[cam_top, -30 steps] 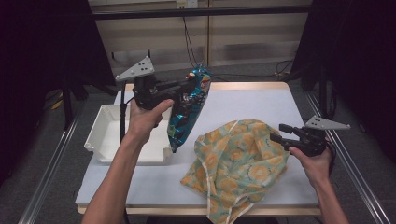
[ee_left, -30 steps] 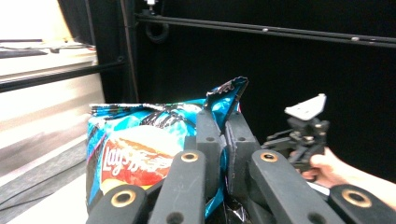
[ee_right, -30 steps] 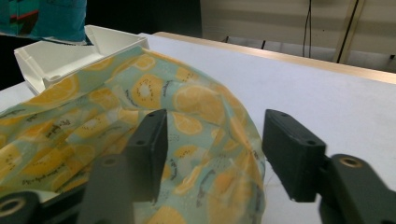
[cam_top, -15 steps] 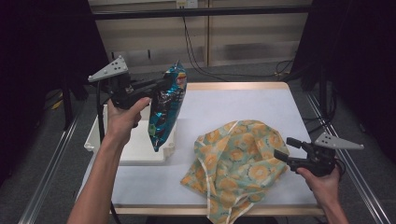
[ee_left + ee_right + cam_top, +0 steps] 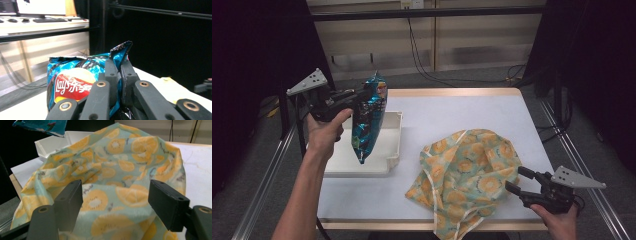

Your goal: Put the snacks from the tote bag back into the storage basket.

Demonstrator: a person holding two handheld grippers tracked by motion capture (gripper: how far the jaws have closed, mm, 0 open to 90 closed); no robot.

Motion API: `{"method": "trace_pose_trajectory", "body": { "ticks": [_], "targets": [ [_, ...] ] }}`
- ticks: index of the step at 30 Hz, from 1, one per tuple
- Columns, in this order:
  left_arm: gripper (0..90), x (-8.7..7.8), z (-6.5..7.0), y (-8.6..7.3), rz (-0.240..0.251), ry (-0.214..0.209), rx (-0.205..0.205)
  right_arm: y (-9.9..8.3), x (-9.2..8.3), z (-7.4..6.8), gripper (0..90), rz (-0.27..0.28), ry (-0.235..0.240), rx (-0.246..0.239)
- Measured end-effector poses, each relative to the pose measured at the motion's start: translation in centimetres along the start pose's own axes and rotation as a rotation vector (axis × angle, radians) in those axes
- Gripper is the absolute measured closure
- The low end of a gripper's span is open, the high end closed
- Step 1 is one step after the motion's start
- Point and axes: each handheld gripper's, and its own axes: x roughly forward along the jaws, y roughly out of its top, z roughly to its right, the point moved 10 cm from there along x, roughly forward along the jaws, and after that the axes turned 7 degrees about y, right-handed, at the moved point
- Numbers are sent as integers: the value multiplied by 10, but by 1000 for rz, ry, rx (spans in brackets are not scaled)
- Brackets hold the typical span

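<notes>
Blue foil Lay's chip bag (image 5: pixel 366 117) hangs upright in mid-air over the white plastic tray (image 5: pixel 388 150) at the tabletop's (image 5: pixel 462 107) left side, clenched near its crumpled top corner by the left claw (image 5: pixel 367 95); left gripper view shows both black jaws pinching the foil (image 5: pixel 75 82). Right claw (image 5: pixel 518 181) sits low at the near right edge, jaws spread wide and just been closing a bit, no pad pressing. It faces the crumpled orange-slice print cloth bag (image 5: pixel 467 172), fabric bulging between the jaws (image 5: pixel 117 195).
</notes>
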Motion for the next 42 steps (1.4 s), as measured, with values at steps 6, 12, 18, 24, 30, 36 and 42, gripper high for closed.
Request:
{"method": "trace_pose_trajectory", "body": {
  "ticks": [6,12,18,24,30,36,42],
  "targets": [
    [864,-3,-26,-9,-28,75,-12,-12,-2,-3,261,-26,14,25],
    [863,-1,-48,-19,-37,121,-31,-12,-4,-3,257,-13,12,31],
    [863,4,-69,-33,-49,172,-53,-14,-1,-2,257,-32,19,17],
    [862,13,-84,-48,-78,224,-49,-15,1,-3,257,-34,25,26],
    [862,24,-92,-54,-78,228,-68,-15,-1,-1,262,-27,13,14],
    [861,36,-96,-63,-106,232,-68,-17,0,-1,262,-35,16,19],
    [859,52,-98,-72,-116,234,-80,-17,0,1,255,-32,8,19]
  ]
}}
